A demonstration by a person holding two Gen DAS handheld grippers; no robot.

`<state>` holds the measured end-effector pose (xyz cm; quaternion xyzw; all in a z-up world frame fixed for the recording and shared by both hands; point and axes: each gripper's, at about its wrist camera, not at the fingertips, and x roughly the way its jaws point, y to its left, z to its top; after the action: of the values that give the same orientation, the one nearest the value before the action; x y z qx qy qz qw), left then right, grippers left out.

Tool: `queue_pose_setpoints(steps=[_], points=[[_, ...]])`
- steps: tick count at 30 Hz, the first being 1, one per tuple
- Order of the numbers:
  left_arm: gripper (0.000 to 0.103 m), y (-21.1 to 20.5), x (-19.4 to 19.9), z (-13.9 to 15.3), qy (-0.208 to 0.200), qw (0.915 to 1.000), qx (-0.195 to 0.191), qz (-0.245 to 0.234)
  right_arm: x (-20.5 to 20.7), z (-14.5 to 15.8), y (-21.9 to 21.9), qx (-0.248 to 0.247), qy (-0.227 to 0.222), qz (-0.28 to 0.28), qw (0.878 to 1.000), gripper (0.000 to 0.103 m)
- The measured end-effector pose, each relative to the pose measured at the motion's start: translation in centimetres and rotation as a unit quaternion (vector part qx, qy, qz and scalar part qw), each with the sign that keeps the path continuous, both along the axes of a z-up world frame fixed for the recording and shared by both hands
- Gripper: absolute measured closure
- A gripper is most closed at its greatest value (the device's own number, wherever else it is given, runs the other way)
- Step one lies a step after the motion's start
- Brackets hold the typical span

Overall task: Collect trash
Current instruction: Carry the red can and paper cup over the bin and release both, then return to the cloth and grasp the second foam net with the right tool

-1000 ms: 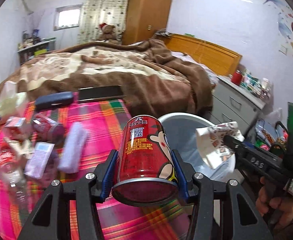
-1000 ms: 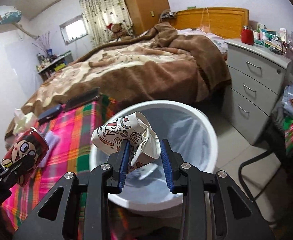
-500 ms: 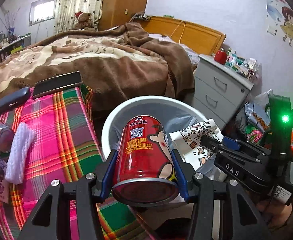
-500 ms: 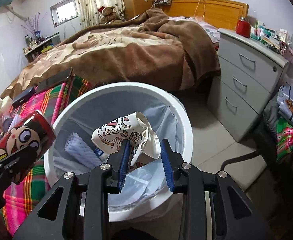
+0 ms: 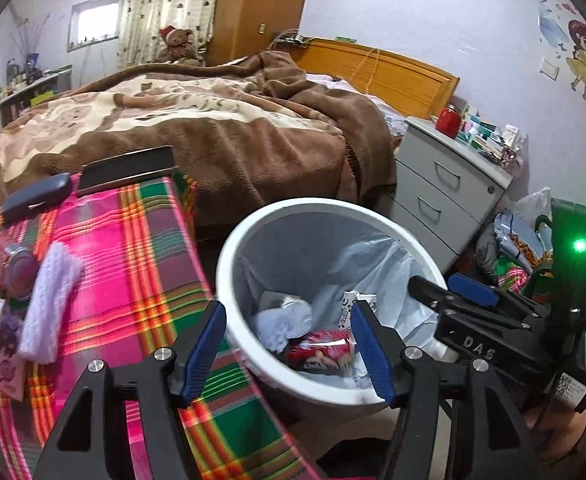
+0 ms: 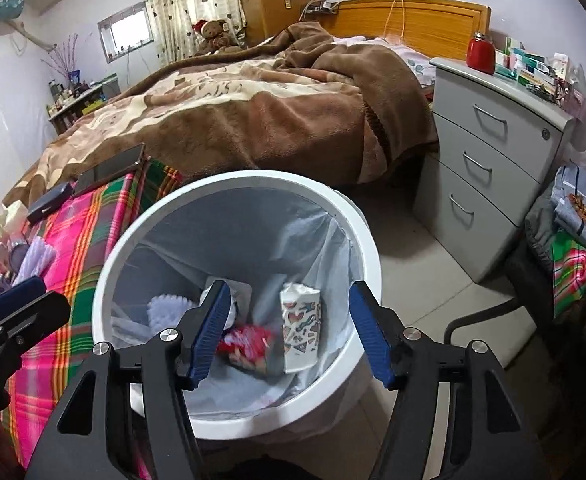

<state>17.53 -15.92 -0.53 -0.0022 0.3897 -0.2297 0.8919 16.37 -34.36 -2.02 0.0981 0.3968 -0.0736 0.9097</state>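
Jaws spread empty, red can (image 5: 320, 354) and paper cup (image 6: 300, 330) below — inside bin (image 6: 367, 248)

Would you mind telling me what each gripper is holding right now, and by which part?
Nothing: the left gripper and right gripper are both open and empty. The red can and patterned paper cup lie in the bin.

The mouth of the white bin (image 6: 367, 248) is unobstructed from above, both sets of fingers (image 5: 205, 344) spread wide over it (nothing between them). The plaid-covered surface (image 5: 133, 264) crowds its left rim; the grey drawers (image 6: 493, 184) stand well apart on the right.
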Motion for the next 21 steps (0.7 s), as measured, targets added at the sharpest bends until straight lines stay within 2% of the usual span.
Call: queue_pose_setpoints(steps=[11,21], points=[[0.039,6.6,-2.6,1.1,-0.020,0.9976,-0.006,0.067,-0.5,1.2,3.6,0.018,-0.035,0.049,0.998,0.040],[0.038,14.8,-4.4,1.4,-0.023,0.9873,-0.002,0.157,0.1,1.5,8.3,0.031,-0.046,0.104,0.993,0.040]])
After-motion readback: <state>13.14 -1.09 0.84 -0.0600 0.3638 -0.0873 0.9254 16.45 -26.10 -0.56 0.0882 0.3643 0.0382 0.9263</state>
